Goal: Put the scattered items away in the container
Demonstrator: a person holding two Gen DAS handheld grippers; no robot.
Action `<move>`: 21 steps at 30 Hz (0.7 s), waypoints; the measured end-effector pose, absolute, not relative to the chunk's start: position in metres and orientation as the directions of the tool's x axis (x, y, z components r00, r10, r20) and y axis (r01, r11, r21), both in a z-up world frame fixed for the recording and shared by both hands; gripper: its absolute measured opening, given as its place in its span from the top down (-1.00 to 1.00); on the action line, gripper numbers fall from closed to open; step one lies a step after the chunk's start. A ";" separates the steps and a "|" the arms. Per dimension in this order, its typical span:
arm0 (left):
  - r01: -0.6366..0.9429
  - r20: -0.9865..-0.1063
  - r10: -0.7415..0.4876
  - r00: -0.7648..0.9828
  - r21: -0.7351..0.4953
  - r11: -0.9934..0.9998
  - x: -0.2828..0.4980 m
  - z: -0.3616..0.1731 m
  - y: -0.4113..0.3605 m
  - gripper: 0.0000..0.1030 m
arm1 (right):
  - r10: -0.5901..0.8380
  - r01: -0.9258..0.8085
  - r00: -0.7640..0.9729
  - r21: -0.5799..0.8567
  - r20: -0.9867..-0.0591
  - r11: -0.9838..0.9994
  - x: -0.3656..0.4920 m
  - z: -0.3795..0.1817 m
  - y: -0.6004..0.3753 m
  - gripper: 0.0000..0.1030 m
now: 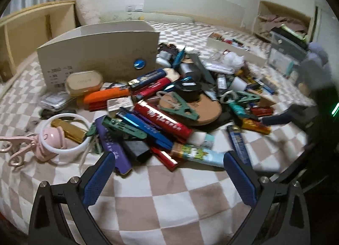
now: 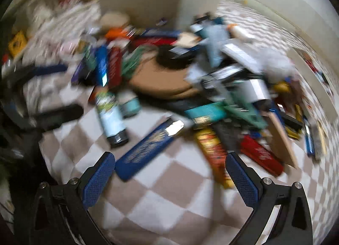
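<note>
The container point(image 1: 101, 54), a pale open-topped cardboard box, stands upright at the far left edge of the heap, its near wall touching a cream oval case point(image 1: 84, 83) and an orange stapler point(image 1: 106, 98). The scattered items form one dense pile point(image 1: 180, 101) on a checkered bed cover point(image 1: 169, 198): lighters, green clips, a round cork pad, a black tub. A white ring point(image 1: 66, 134) and a pink eyelash curler point(image 1: 23, 147) lie apart at the left.

The left gripper point(image 1: 169, 166) hangs just before the near margin of the pile, jaws apart and empty, a printed lighter point(image 1: 198, 153) and a purple lighter point(image 1: 114, 147) lying between and beside the fingers. The right gripper point(image 2: 170, 167) likewise has its jaws apart with nothing held; its view is smeared by motion blur, and a dark blue lighter point(image 2: 146, 149) lies just ahead of its left finger.

The step in hand appears to be selection for a pick; no item is yet grasped. The next move probably calls for closing on an isolated edge piece, then lifting over the box wall.

Bare cover in the foreground gives open room for approach; behind the pile, the box wall and a white tray point(image 1: 235, 49) bound it.
</note>
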State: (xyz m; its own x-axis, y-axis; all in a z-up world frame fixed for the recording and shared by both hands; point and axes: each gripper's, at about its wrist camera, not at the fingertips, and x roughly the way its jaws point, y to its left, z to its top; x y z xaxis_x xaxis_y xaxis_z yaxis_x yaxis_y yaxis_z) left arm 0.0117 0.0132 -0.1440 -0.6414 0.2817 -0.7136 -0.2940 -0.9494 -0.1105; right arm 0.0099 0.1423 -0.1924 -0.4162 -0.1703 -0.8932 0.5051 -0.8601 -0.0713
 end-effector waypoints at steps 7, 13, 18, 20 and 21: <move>-0.397 -0.712 0.419 -0.563 -0.212 -0.893 0.011 -0.146 0.026 -0.99 | -0.101 0.388 -0.405 -0.070 -0.909 -0.919 -0.001 -0.197 0.169 -1.00; -0.404 -0.733 0.399 -0.550 -0.184 -0.896 0.003 -0.155 0.041 -0.99 | -0.032 0.243 -0.400 -0.073 -0.916 -0.967 -0.014 -0.195 0.212 -1.00; -0.389 -0.745 0.339 -0.575 -0.116 -0.914 -0.007 -0.165 0.052 -0.99 | -0.050 0.210 -0.406 -0.039 -0.912 -0.977 -0.015 -0.190 0.225 -1.00; -0.395 -0.743 0.318 -0.589 -0.078 -0.915 -0.008 -0.168 0.056 -0.99 | -0.050 0.211 -0.407 -0.041 -0.912 -0.977 -0.014 -0.190 0.225 -1.00; -0.401 -0.741 0.311 -0.595 -0.062 -0.914 -0.008 -0.169 0.058 -0.99 | -0.055 0.209 -0.406 -0.034 -0.912 -0.977 -0.014 -0.190 0.226 -1.00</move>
